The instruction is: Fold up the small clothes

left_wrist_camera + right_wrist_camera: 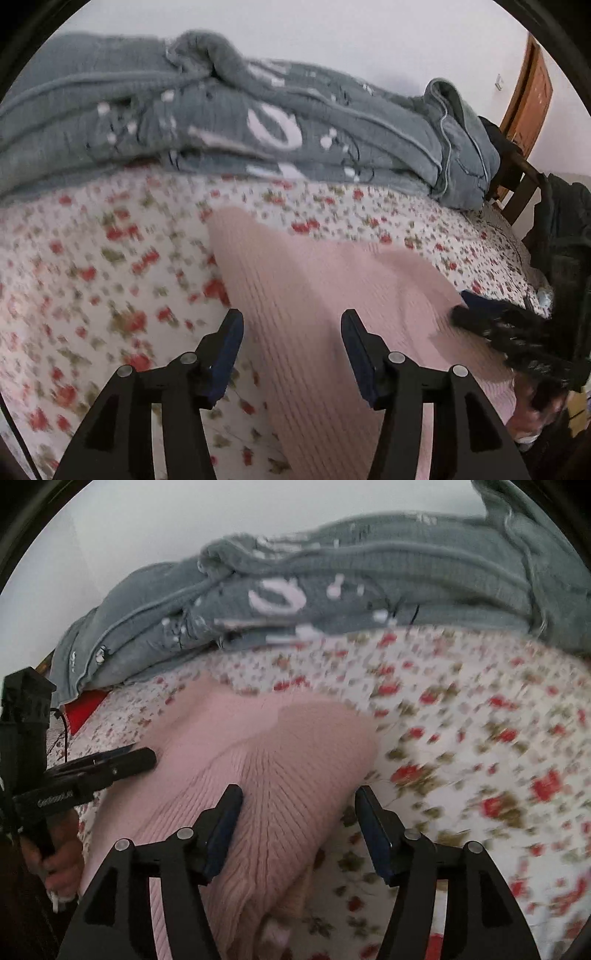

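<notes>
A pink ribbed knit garment (325, 288) lies on the floral bed sheet (92, 266). My left gripper (291, 321) is open just above the garment's left part, holding nothing. In the right wrist view the garment (280, 760) lies partly folded, with a thick fold under my right gripper (297, 797), which is open and empty over its right edge. The right gripper shows blurred at the right of the left wrist view (517, 332). The left gripper shows at the left of the right wrist view (110, 764), over the garment's left edge.
A grey quilt (258, 122) with white print is piled along the back of the bed, also in the right wrist view (332, 590). A wooden door (532, 99) and dark clothes on a chair (565, 229) stand at the right. Something red (83, 709) lies at the bed's left edge.
</notes>
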Demonstrator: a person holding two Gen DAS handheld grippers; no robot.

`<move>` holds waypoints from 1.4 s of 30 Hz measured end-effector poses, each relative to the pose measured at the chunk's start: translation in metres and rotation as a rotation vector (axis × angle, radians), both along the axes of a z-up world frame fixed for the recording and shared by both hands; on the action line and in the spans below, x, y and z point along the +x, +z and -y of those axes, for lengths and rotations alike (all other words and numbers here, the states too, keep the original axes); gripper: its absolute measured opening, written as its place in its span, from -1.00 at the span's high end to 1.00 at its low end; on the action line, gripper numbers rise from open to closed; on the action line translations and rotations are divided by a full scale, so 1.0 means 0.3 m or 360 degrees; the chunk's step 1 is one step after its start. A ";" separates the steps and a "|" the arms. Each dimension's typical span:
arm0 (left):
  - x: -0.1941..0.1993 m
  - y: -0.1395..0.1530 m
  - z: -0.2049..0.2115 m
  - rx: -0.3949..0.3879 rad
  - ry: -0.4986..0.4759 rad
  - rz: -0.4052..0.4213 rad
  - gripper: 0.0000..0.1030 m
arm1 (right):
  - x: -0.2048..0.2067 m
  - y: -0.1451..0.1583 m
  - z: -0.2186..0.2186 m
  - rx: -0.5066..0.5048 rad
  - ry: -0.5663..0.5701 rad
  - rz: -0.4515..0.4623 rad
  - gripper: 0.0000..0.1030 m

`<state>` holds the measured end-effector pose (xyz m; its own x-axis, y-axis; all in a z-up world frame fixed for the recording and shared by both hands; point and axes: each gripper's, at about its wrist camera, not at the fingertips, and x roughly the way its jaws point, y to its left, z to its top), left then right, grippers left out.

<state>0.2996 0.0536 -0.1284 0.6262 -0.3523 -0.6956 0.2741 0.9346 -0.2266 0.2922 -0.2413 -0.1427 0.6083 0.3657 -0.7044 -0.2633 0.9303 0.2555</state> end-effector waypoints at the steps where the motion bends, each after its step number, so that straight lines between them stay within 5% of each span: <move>1: 0.014 0.016 0.007 0.0000 -0.0010 0.0018 -0.03 | -0.011 0.031 -0.003 -0.0031 0.0008 0.0064 -0.18; 6: 0.123 0.029 0.055 -0.0019 -0.0083 0.0041 -0.02 | 0.006 0.071 -0.078 -0.0027 0.0132 0.0190 -0.16; 10: 0.181 -0.064 0.076 0.0022 -0.0107 -0.0036 0.01 | 0.083 -0.068 -0.130 -0.0116 0.0181 0.0043 0.29; 20: 0.172 -0.104 0.063 -0.0014 -0.0111 -0.0033 -0.01 | 0.113 -0.135 -0.106 -0.0061 0.0165 -0.0012 0.21; 34: -0.216 0.005 0.066 -0.0012 -0.0130 0.0117 -0.02 | -0.263 0.014 -0.098 -0.0024 0.0323 0.0330 0.20; 37: -0.288 -0.022 0.103 0.0109 -0.0117 0.0150 -0.05 | -0.293 -0.033 -0.111 -0.0119 0.0296 0.0321 0.71; 42: -0.327 -0.086 0.147 0.0259 -0.0044 0.0169 -0.12 | -0.274 -0.134 -0.110 -0.0204 0.0228 0.0221 0.88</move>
<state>0.2013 0.0094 -0.1542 0.6907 -0.2583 -0.6754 0.3141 0.9485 -0.0414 0.2100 -0.2082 -0.1830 0.6510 0.3681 -0.6639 -0.4193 0.9034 0.0898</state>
